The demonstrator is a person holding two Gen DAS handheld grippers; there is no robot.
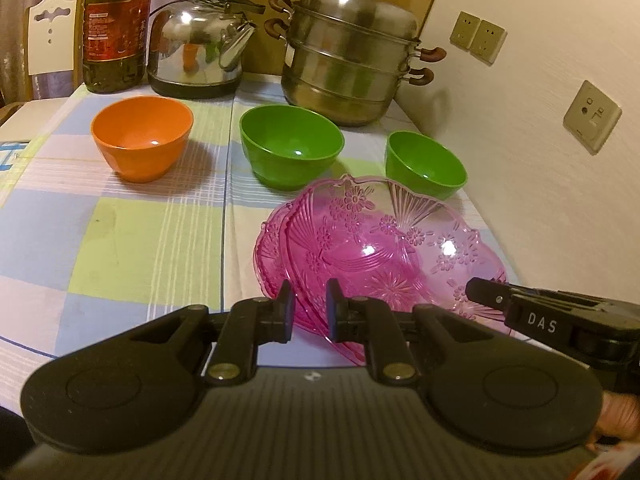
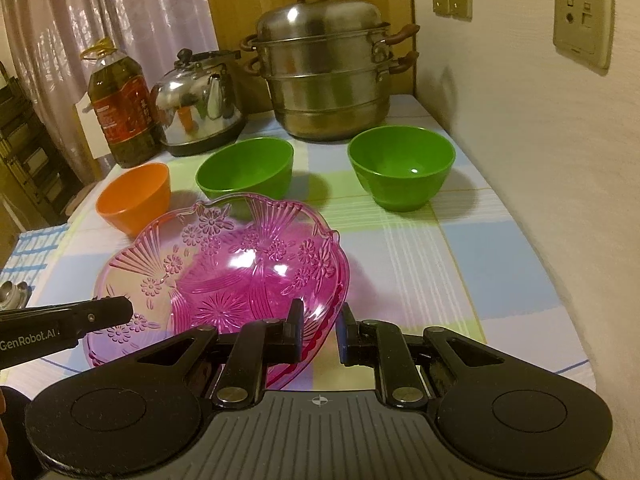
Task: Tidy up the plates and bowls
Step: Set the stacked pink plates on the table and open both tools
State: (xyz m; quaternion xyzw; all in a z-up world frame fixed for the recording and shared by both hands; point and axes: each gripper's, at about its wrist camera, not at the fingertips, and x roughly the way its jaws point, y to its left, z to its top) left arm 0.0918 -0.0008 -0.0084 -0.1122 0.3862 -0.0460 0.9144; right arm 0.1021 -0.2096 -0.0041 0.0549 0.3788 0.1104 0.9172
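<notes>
Left wrist view: left tool (image 1: 308,308) low over the near edge of two pink glass plates (image 1: 376,248), one nested in the other, the upper tilted. Fingers part spread, straddling the near rim of the upper plate; a sliver of rim sits in the gap, but whether the pads actually touch it I cannot tell. Right tool (image 1: 486,290) enters from the right, its tip over the plates' right rim.

Right wrist view: right tool (image 2: 320,326) at the near right rim of the pink plates (image 2: 224,260). Fingers part spread, rim edge lying between them, gap visible on the right side. The other tool's tip (image 2: 116,310) shows at left over the plates' left rim.

Plates rest on the checked cloth of the desk (image 1: 140,232), near its right side by the wall. Behind them, a row of three bowls, all upright and apart from each other: orange bowl (image 1: 142,136) at left, big green bowl (image 1: 291,144) in the middle, smaller green bowl (image 1: 425,162) at right, just beyond the plates' far rim.

Back row along the desk: oil bottle (image 1: 116,28), steel kettle (image 1: 198,44), stacked steel steamer pot (image 1: 352,52) with lid on. Wall sockets (image 1: 592,116) on the right wall.
</notes>
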